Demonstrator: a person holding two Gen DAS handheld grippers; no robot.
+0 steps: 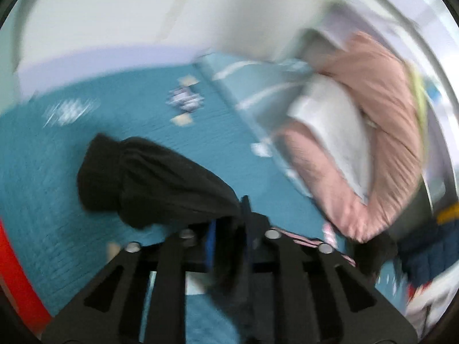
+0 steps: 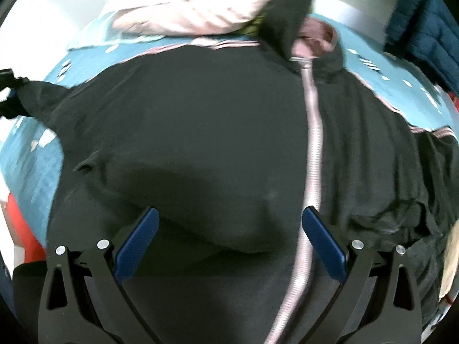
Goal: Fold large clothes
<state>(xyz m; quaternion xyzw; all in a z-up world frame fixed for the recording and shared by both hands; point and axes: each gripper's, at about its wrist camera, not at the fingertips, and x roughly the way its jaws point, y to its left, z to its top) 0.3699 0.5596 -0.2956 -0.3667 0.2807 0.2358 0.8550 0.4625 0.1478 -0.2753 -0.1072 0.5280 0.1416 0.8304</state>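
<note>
Left wrist | black jacket (image 1: 149,177) pinched in left hand-held gripper (image 1: 229,246)

The black jacket (image 2: 200,120) is seen as matt, soft cloth with a smooth pink zip strip (image 2: 312,143). The bedspread (image 1: 200,132) is shown as textured teal fabric. The right gripper (image 2: 229,238) is made of matt black plastic with ribbed blue pads (image 2: 137,243) and shiny metal bolts.
</note>
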